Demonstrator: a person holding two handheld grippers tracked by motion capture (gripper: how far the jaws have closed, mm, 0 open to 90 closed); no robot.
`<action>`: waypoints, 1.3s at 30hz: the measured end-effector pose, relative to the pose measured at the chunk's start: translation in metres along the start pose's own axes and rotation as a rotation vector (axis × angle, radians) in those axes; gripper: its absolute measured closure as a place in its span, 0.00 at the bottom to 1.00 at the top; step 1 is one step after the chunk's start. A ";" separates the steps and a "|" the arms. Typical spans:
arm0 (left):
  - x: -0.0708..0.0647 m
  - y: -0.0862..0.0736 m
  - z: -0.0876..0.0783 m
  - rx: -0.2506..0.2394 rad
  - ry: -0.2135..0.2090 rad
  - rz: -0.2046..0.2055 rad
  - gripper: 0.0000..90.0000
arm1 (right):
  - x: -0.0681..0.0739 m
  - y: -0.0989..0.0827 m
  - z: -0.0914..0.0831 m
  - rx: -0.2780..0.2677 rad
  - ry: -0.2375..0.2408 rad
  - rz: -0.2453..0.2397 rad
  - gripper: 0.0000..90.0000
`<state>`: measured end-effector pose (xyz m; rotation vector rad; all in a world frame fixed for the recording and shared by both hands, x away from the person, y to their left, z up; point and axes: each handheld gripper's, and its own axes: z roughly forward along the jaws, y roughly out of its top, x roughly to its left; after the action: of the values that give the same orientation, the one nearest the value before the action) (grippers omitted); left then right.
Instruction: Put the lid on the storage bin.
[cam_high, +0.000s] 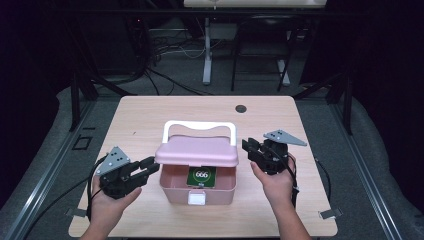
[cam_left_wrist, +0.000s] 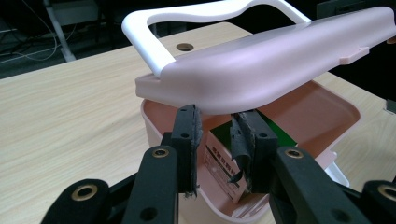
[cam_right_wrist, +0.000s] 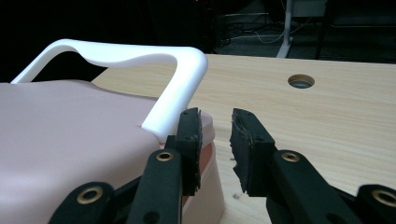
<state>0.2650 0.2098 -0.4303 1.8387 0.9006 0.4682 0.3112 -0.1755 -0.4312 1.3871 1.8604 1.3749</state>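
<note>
Lid (cam_high: 197, 150) is resting on your left gripper (cam_high: 150, 167), whose jaws are standing narrow and gripping nothing, tips under its edge; the box (cam_high: 172, 192) is sitting below. Risk: it could be slipping off (nothing clamped) while your right gripper (cam_high: 251, 147) is idling beside it, jaws apart and empty.

Wooden table (cam_high: 150, 120), round cable hole (cam_high: 241, 108) near far edge; desk legs (cam_high: 206, 50) behind.

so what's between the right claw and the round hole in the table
Nothing: in the right gripper view, bare wood runs from the right claw to the round hole. The pink box with its white handle sits off to the side.
</note>
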 end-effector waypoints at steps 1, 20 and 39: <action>0.000 0.000 0.000 0.005 -0.002 0.002 0.79 | 0.000 0.000 0.000 0.001 0.000 0.002 0.81; -0.004 -0.016 -0.003 0.008 -0.014 0.005 0.79 | -0.002 0.000 0.000 -0.002 0.000 0.010 0.79; -0.006 -0.030 -0.002 0.030 -0.020 -0.001 0.80 | -0.003 0.002 0.001 -0.009 0.006 0.019 0.78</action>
<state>0.2492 0.2131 -0.4561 1.8671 0.8991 0.4376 0.3140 -0.1776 -0.4300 1.4013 1.8466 1.3962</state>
